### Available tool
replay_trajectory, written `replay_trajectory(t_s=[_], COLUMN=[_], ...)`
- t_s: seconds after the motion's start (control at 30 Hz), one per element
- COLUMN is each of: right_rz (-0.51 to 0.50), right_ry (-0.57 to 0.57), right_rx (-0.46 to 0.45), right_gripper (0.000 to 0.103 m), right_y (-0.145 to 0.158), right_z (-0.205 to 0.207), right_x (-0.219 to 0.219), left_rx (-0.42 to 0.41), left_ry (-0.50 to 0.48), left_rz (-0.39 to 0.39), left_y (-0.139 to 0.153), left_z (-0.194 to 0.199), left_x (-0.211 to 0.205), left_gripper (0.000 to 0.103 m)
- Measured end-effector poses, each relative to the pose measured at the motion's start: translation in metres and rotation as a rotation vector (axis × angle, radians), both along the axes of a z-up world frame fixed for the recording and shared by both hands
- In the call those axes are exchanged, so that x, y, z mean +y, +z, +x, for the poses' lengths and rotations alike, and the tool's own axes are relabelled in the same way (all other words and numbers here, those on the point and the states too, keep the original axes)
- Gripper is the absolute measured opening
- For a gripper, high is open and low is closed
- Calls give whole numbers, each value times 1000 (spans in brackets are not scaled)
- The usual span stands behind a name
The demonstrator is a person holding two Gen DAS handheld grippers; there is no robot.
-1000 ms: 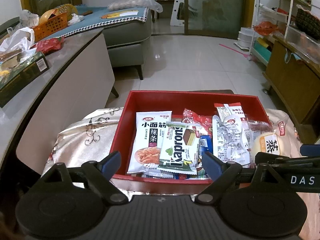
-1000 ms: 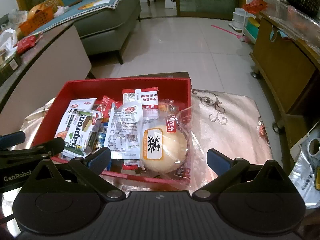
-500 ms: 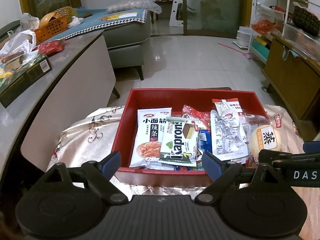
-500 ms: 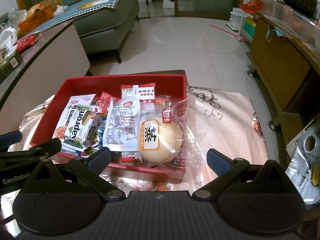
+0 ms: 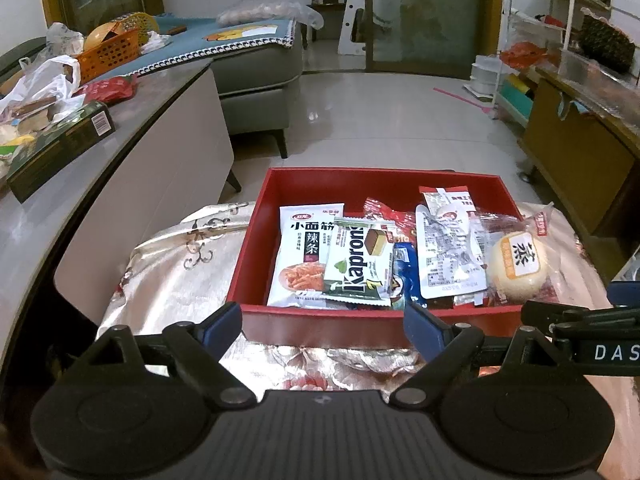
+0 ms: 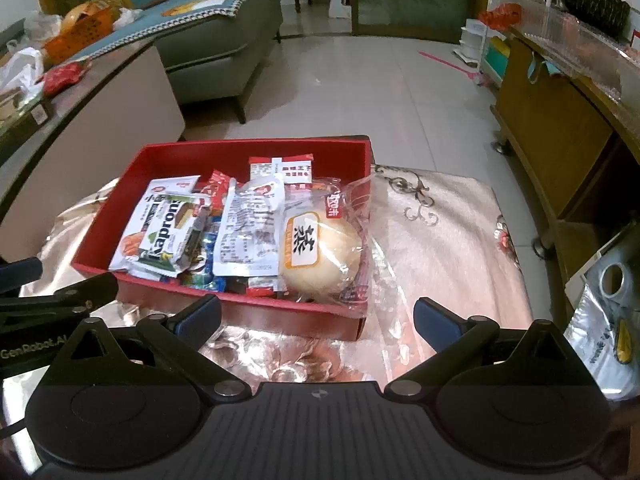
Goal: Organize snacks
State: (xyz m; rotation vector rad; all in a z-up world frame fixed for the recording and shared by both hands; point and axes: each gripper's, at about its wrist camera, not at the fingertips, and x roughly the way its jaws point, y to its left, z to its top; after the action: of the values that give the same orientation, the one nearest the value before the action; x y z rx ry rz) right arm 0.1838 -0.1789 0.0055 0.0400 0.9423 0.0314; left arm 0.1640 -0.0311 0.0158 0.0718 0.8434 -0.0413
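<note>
A red box (image 5: 256,240) (image 6: 120,204) sits on a shiny floral cloth and holds several snack packets. Among them are a white spicy-strip packet (image 5: 302,252), a green Kapron wafer (image 5: 360,268) (image 6: 168,236), a clear printed pouch (image 5: 448,252) (image 6: 248,236) and a wrapped steamed bun (image 5: 516,264) (image 6: 320,252) at the box's right end. My left gripper (image 5: 322,330) is open and empty, just in front of the box's near wall. My right gripper (image 6: 316,316) is open and empty, near the box's front right corner.
A grey counter (image 5: 72,168) with a dark green box (image 5: 60,148) and bags runs along the left. A sofa (image 5: 256,64) stands behind it. A wooden cabinet (image 6: 556,128) stands on the right. A silver bag (image 6: 604,328) lies at the table's right edge.
Both grippers have drawn back and up from the box, so it sits farther away in both views. The snacks have not moved.
</note>
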Motion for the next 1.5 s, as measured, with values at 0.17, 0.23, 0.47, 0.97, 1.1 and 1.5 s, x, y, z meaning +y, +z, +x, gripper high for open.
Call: replay_trajectory(t_s=[0.17,0.23,0.47,0.97,1.1,1.5], right_rz=[-5,-5,-7,-8,-9,-14], right_ry=[7,6,19,29,33,46], right_rx=[-3,-2,3,-3,-6,-6], right_gripper=[103,103,103,103,103,103], right_y=[2,2,2,5,6,9], right_z=[-10,-13,-26,-53,-60,-73], right_x=[1,1,4,6,7,7], left_rx=[-3,-3,0,-6,-8,-17], left_ry=[-10,-12,-21,-32,-35,-40], left_rz=[4,4,5,4,5,18], left_y=[1,1,0,2,2,2], left_z=[-10,-14,-28,-54,-60,-75], left_x=[-1,0,-1,-1,-1,-4], left_gripper=[83,83,83,83,83,83])
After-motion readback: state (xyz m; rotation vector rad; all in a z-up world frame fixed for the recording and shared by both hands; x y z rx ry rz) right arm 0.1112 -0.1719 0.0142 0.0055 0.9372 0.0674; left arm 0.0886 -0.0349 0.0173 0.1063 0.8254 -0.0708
